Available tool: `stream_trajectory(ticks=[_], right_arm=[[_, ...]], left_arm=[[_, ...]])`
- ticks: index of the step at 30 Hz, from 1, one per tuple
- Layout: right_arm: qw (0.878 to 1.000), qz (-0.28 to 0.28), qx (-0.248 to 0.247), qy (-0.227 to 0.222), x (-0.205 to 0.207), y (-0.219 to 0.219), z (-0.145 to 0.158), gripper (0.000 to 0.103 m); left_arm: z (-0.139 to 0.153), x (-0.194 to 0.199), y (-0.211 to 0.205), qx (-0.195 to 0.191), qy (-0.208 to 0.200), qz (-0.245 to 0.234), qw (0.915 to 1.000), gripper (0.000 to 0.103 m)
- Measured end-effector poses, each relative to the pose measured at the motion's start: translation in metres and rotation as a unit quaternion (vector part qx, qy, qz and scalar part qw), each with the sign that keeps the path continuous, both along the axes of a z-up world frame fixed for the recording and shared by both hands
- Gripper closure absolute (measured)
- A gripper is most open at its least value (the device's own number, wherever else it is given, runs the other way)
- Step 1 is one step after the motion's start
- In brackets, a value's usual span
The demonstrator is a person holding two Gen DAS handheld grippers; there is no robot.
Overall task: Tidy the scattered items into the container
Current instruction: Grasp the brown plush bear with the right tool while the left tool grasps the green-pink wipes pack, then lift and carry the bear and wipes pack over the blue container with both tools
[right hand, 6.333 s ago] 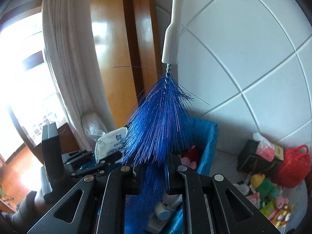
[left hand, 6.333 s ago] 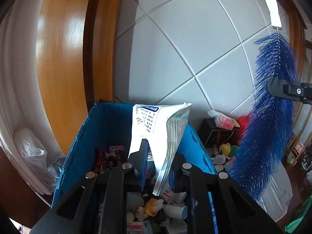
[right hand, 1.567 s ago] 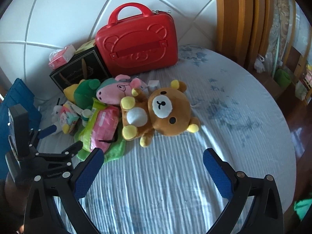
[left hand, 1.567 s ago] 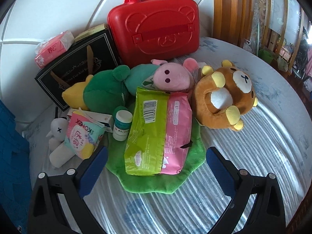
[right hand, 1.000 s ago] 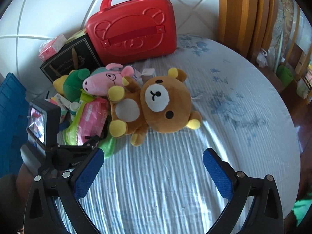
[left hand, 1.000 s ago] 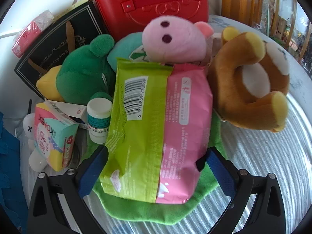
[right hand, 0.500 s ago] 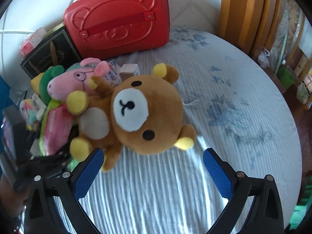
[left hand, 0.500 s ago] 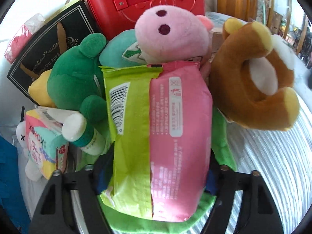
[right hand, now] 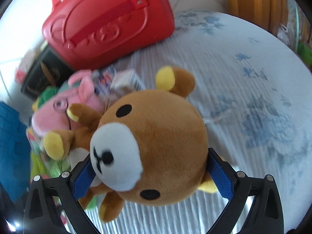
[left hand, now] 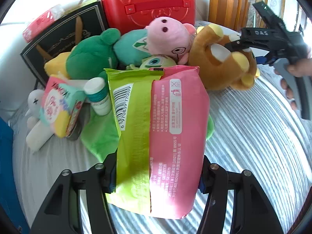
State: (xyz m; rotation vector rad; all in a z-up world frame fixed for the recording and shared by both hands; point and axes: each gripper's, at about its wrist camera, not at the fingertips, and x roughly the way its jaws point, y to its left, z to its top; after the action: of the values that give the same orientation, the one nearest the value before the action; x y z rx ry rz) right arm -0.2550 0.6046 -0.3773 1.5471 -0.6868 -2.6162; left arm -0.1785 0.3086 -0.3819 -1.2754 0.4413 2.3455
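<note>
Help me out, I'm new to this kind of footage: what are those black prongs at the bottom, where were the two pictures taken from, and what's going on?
No robot here: a person holds a two-fingered grabbing tool in each hand, with a camera on each. The left tool is closing on a green-and-pink packet. The right tool, seen in its own picture, straddles the brown bear, open. On the striped bedsheet lie a pink pig plush, a green plush, a small bottle and a red case.

The packet [left hand: 156, 128] lies before the pig plush [left hand: 167, 37], bear [left hand: 220, 62] to its right, case [left hand: 148, 3] behind.
</note>
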Motion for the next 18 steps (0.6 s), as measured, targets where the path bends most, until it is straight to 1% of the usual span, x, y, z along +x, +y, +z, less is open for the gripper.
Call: stream_trajectory(ticks=[2, 7, 9, 11, 13, 16, 18], right_arm=[[1.0, 0.0, -0.017, 0.0, -0.002, 0.002, -0.006, 0.0], [1.0, 0.016, -0.022, -0.015, -0.007, 0.001, -0.012, 0.0], [0.999, 0.027, -0.013, -0.019, -0.009, -0.002, -0.012, 0.0], [0.999, 0.035, 0.011, -0.011, -0.006, -0.009, -0.006, 0.008], [0.999, 0.035, 0.03, -0.003, -0.001, -0.015, 0.0, 0.018], [0.998, 0.025, 0.051, 0.004, 0.01, -0.024, 0.01, 0.024], [0.998, 0.018, 0.061, 0.009, 0.017, -0.027, 0.018, 0.025]], left_arm=[[0.002, 0.0, -0.006, 0.003, 0.001, 0.005, 1.0, 0.044], [0.008, 0.001, -0.013, 0.006, 0.005, 0.013, 0.9999, 0.044], [0.013, 0.001, -0.015, 0.008, 0.009, 0.015, 0.9998, 0.044], [0.018, 0.006, -0.017, 0.008, 0.011, 0.014, 0.9998, 0.044], [0.022, 0.009, -0.02, 0.007, 0.014, 0.013, 0.9998, 0.044], [0.029, 0.014, -0.026, 0.007, 0.016, 0.015, 0.9997, 0.044], [0.034, 0.016, -0.031, 0.009, 0.017, 0.019, 0.9996, 0.044]])
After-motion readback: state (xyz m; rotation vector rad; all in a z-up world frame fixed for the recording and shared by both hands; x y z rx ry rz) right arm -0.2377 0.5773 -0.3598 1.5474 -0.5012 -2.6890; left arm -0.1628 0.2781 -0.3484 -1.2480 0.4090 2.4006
